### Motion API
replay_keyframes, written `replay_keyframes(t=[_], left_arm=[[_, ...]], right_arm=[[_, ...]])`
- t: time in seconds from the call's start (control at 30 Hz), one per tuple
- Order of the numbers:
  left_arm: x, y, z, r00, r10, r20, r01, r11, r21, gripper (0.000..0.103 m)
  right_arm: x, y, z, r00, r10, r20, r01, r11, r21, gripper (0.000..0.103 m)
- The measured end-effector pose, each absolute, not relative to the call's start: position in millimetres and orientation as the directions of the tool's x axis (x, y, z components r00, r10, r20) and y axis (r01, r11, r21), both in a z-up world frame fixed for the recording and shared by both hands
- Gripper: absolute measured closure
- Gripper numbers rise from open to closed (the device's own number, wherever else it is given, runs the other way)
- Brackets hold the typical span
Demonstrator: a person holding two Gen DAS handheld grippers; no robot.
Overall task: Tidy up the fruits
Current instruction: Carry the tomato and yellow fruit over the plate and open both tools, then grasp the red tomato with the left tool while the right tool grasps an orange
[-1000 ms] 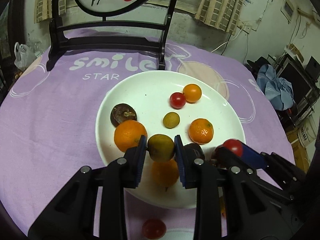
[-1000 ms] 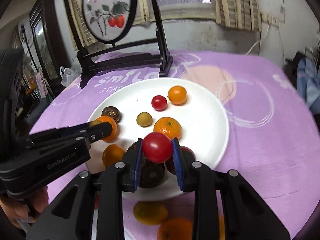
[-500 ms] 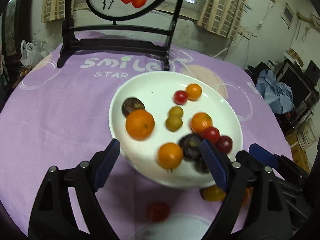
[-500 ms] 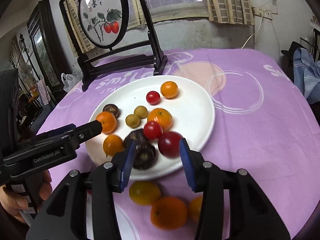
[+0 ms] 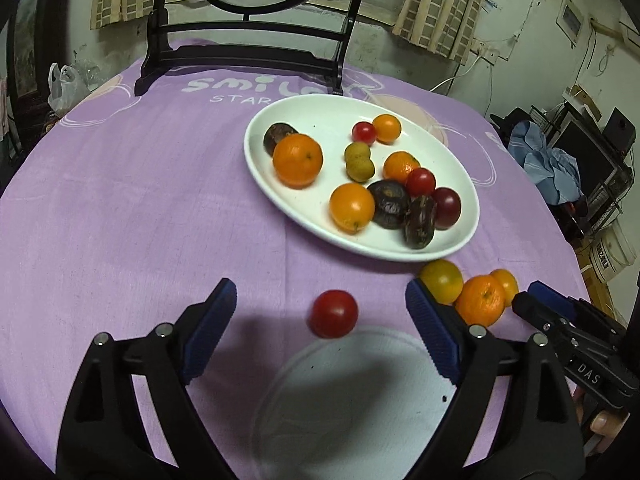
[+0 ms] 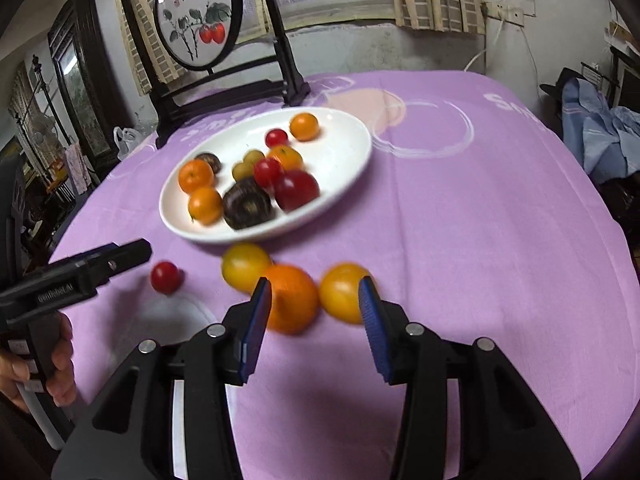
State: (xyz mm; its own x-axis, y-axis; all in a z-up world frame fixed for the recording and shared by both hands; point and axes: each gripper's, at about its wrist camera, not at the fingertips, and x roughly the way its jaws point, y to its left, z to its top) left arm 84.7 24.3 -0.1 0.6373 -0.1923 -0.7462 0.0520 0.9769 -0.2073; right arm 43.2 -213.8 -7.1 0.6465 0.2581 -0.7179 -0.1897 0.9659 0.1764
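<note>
A white plate (image 5: 460,236) (image 6: 352,168) on the purple tablecloth holds several fruits: oranges, red tomatoes, green fruits and dark passion fruits. My left gripper (image 5: 320,304) is open and empty, with a loose red tomato (image 5: 334,313) (image 6: 165,277) on the cloth between its fingers. My right gripper (image 6: 316,300) is open and empty, just behind a loose orange (image 6: 290,298) (image 5: 480,300). A yellow fruit (image 6: 246,266) (image 5: 442,280) and a small orange fruit (image 6: 344,292) (image 5: 506,284) lie beside it.
A black wooden stand with a round painted screen (image 5: 248,60) (image 6: 192,12) stands at the far edge of the table. A white circle printed on the cloth (image 5: 352,396) lies near me. Clutter and a blue cloth (image 5: 548,168) sit off the table's right side.
Both grippers let go of their fruits onto the plate, opened wide and pulled back towards me. The green fruit and the red tomato now lie on the plate.
</note>
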Motion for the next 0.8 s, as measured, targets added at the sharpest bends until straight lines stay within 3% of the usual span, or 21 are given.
replay_keyframes(t=[0.13, 0.37, 0.47, 0.6, 0.8], left_arm=[[81.3, 25.4, -6.2, 0.635, -0.180, -0.751, 0.057, 0.981, -0.187, 0.015], [84.5, 6.9, -23.3, 0.603, -0.165, -0.781, 0.112, 0.986, -0.122, 0.020], [90.6, 4.6, -32.0, 0.578, -0.173, -0.798, 0.111, 0.985, -0.134, 0.039], [95.7, 4.0, -35.7, 0.588, -0.183, -0.788, 0.111, 0.983, -0.146, 0.073], [84.5, 4.0, -22.2, 0.607, -0.167, -0.777, 0.120, 0.986, -0.119, 0.074]], right_arm=[[31.1, -210.4, -16.1, 0.614, 0.217, -0.759, -0.205, 0.972, 0.112, 0.058], [23.7, -205.7, -22.2, 0.599, 0.255, -0.760, -0.237, 0.962, 0.136, 0.058], [21.6, -203.0, -21.6, 0.595, 0.279, -0.754, -0.256, 0.955, 0.152, 0.058], [19.4, -198.4, -21.1, 0.590, 0.291, -0.753, -0.273, 0.950, 0.153, 0.058], [20.1, -183.7, -28.1, 0.565, 0.285, -0.774, -0.297, 0.946, 0.131, 0.058]])
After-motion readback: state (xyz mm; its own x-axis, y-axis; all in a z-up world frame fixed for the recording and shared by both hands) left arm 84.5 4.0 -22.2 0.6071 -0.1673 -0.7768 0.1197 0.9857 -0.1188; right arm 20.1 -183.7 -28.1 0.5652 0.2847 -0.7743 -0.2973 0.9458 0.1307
